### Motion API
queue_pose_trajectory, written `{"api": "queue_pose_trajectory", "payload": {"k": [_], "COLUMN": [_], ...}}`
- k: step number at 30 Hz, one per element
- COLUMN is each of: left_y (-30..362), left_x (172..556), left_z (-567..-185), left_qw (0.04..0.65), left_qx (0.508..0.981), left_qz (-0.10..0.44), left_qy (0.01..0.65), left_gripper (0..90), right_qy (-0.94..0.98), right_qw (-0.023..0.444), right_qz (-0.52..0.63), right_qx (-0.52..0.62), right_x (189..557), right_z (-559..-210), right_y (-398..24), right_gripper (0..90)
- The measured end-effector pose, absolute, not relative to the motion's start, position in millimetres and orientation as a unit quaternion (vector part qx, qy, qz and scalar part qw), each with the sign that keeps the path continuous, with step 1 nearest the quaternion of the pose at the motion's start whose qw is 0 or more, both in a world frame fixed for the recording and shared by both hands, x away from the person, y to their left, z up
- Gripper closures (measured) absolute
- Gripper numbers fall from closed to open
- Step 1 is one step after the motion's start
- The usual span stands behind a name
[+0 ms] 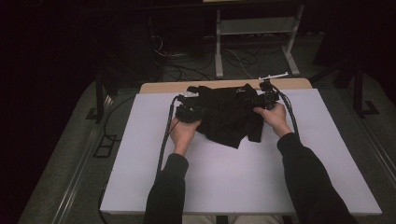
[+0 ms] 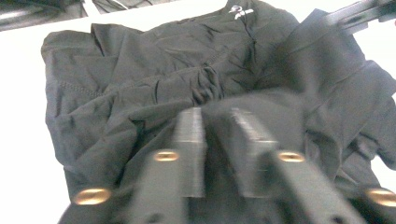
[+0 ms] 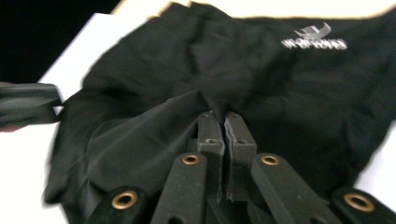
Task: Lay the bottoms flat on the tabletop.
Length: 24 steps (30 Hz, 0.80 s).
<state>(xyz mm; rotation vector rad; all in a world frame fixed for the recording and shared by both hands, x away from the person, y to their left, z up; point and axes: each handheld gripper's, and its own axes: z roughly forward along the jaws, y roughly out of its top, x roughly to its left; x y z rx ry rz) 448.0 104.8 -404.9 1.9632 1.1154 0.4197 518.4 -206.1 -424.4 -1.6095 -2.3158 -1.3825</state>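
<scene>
Two grippers work one black garment point(image 1: 229, 114) near the far edge of the white table point(image 1: 233, 182). Our right gripper point(image 3: 223, 116) has its jaws all but closed, and a ridge of cloth is pinched between the pads point(image 3: 211, 133); in the high view the same gripper point(image 1: 267, 99) sits at the garment's right side, near the far corner. Our left gripper point(image 2: 217, 112) stands with a clear gap between its fingers point(image 2: 190, 140), cloth lying under and around them; we judge the pads are not pressing, so nothing is held on that side. In the high view it point(image 1: 189, 112) sits at the garment's left edge.

The garment lies crumpled, bunched toward the middle, with a small white logo point(image 3: 315, 39) facing up near its far edge. The lower part hangs in a loose point toward us.

The step in hand looks like spreading or straightening. To do it well, we judge that the left jaws should bite a single layer at the edge or hem, not a bunched fold, before any pull. Keep the right pinch firm, draw the two hands apart evenly and low over the table, so the cloth slides flat rather than lifting and twisting.
</scene>
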Motion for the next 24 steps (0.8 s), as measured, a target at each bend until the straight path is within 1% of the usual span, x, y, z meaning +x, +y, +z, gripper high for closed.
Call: {"api": "queue_pose_trajectory", "payload": {"k": [1,2,3,5,8,9,10,12,14,18,20,21,24], "left_y": [102.7,100.8,97.7,96.6,92.3,90.1,85.6,80.9,78.8,70.0,65.3,63.0,53.1], "left_x": [445.1,442.4,437.2,435.1,431.1,429.7,426.4,424.3,423.4,420.5,418.8,418.0,413.4], "left_z": [-405.4,-405.1,-403.4,-402.7,-402.7,-403.3,-405.2,-407.8,-409.3,-415.4,-418.7,-420.4,-428.9], "left_qw": [0.413,0.415,0.424,0.433,0.449,0.451,0.456,0.462,0.465,0.482,0.489,0.493,0.498], "left_qx": [0.779,0.778,0.774,0.769,0.763,0.762,0.763,0.763,0.763,0.759,0.756,0.755,0.755], "left_qz": [0.171,0.175,0.182,0.182,0.169,0.166,0.162,0.150,0.143,0.112,0.103,0.096,0.071], "left_qy": [0.439,0.437,0.433,0.433,0.434,0.433,0.429,0.426,0.424,0.423,0.422,0.421,0.420], "left_gripper": [61.6,51.3,48.3,44.1,39.8,39.8,38.0,36.8,36.4,35.4,35.4,35.4,35.5], "right_qy": [-0.737,-0.732,-0.732,-0.729,-0.723,-0.723,-0.719,-0.717,-0.717,-0.716,-0.718,-0.720,-0.726], "right_qw": [0.000,0.002,-0.010,-0.031,-0.040,-0.040,-0.046,-0.048,-0.048,-0.039,-0.037,-0.030,-0.021], "right_qz": [-0.440,-0.442,-0.441,-0.445,-0.453,-0.453,-0.460,-0.465,-0.467,-0.474,-0.472,-0.470,-0.466], "right_qx": [-0.512,-0.518,-0.520,-0.519,-0.520,-0.520,-0.519,-0.516,-0.516,-0.511,-0.511,-0.509,-0.506], "right_x": [518.4,518.6,516.9,511.8,504.4,504.4,498.8,493.6,490.7,474.4,471.2,465.1,455.9], "right_z": [-424.4,-429.2,-429.8,-429.4,-427.6,-427.6,-426.7,-426.6,-426.5,-429.8,-430.9,-433.3,-437.5], "right_y": [-206.1,-207.2,-208.1,-211.4,-218.7,-218.7,-224.4,-230.3,-232.9,-245.1,-247.0,-250.0,-252.5], "right_gripper": [77.7,67.5,60.9,55.9,45.8,45.8,42.0,38.3,37.0,27.7,27.1,23.9,22.1]}}
